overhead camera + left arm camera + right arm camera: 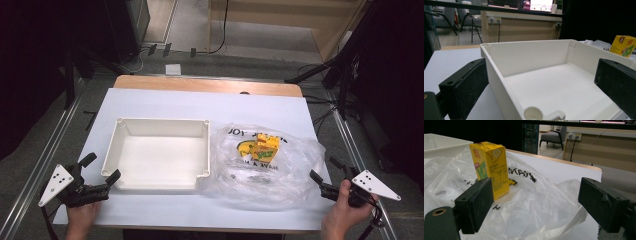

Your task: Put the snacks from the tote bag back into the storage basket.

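While the person's hands rest at the near edge of the bench [150, 102], the left gripper [102, 172] sits at the near left corner of a white tray [116, 145], its jaws spread wide; in the left gripper view [541, 82] one jaw stands outside the tray's left wall and the other over its right side, with the near corner post of the tray [496, 75] rising between them and neither pad touching it. At the near right, the right gripper [324, 176] is held by the person's right hand [345, 212], jaws also wide apart and holding nothing; in the right gripper view [535, 207] they frame the edge of a clear plastic bag [529, 202] without gripping it. The plastic bag [265, 165] lies crumpled on the bench just right of the tray, printed with dark letters and a yellow mark. On it, toward its far side, stands a yellow drink carton [267, 145], upright [490, 166]; the left gripper view shows it [622, 46] beyond the tray's right wall. Farther off, the wooden back edge of the bench meets grey floor [250, 57].
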